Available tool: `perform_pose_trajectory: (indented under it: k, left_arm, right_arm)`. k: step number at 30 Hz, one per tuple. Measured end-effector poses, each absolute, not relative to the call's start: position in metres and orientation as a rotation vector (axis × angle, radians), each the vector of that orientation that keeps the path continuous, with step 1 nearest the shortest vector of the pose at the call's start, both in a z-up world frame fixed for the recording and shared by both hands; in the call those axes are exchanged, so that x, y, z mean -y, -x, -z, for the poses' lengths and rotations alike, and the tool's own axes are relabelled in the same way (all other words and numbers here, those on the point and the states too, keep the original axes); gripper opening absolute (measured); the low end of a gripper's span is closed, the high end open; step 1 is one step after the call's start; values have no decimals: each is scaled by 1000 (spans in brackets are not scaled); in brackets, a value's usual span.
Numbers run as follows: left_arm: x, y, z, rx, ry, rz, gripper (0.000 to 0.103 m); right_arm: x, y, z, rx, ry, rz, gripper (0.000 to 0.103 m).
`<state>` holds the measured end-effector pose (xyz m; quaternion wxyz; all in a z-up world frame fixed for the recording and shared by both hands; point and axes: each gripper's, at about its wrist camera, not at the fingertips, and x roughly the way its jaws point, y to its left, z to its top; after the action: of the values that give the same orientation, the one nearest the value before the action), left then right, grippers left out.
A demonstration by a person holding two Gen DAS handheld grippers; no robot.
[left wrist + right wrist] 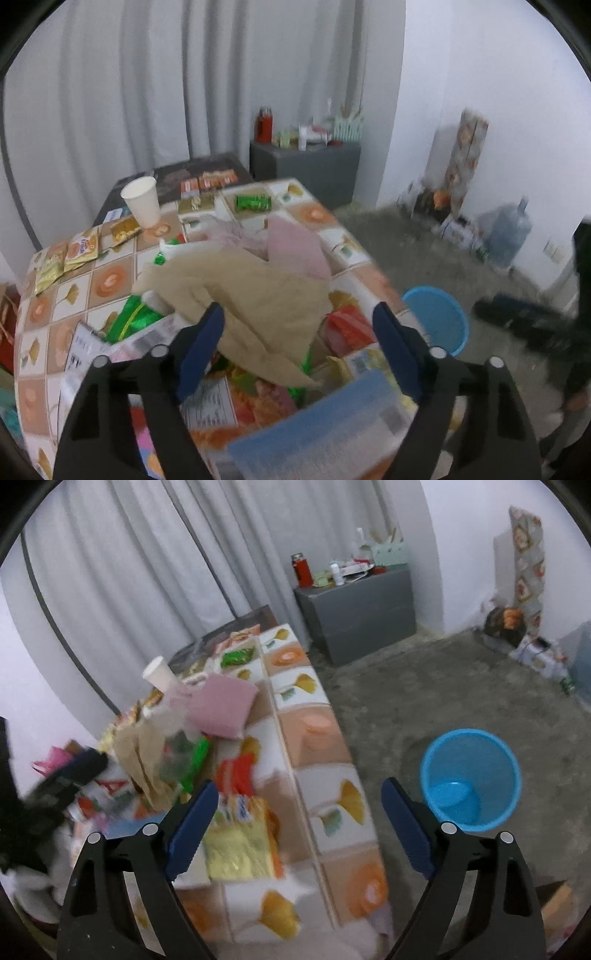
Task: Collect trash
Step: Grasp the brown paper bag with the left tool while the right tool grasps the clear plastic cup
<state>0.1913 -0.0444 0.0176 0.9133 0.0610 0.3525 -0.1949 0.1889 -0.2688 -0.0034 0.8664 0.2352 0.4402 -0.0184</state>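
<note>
Landmark is the table (110,280), its tiled cloth heaped with trash. Far left of it in the left wrist view, yellow sachets (79,251) lie near the left edge, and a white paper cup (142,201) stands just behind them. Mid-table, a tan paper bag (258,295) rises from the wrapper pile, a pink cloth (291,243) behind it. The left gripper (299,317) hangs over that pile, jaws spread, the bag's lower flap between them with no pad seen pressing it. Right of the table's edge, bare grey floor opens up, and the blue bin (443,317) sits just beside that edge.

The right wrist view shows the table's long right edge (295,716) running away, which the other view lacks, and the bin (471,779) from above, its inside visible. The right gripper (299,801) straddles that edge, jaws wide with nothing gripped, a yellow packet (240,849) by its left finger. Beyond the table, a grey cabinet (358,609) backs the open floor.
</note>
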Motion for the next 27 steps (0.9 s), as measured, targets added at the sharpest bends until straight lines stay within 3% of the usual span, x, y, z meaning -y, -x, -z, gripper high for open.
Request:
perform_pose_trajectory:
  k: [7, 15, 20, 27]
  left_arm:
    - [50, -232, 14, -840, -197, 357, 50]
    - [45, -234, 10, -853, -152, 410, 28]
    - [38, -234, 6, -852, -114, 422, 8]
    - [18, -229, -17, -787, -43, 418, 2]
  right_arm:
    - [273, -242, 8, -925, -608, -74, 83]
    - [265, -274, 20, -976, -702, -208, 81]
    - [251, -294, 41, -1059, -863, -364, 81]
    - [219, -320, 58, -1159, -940, -495, 81]
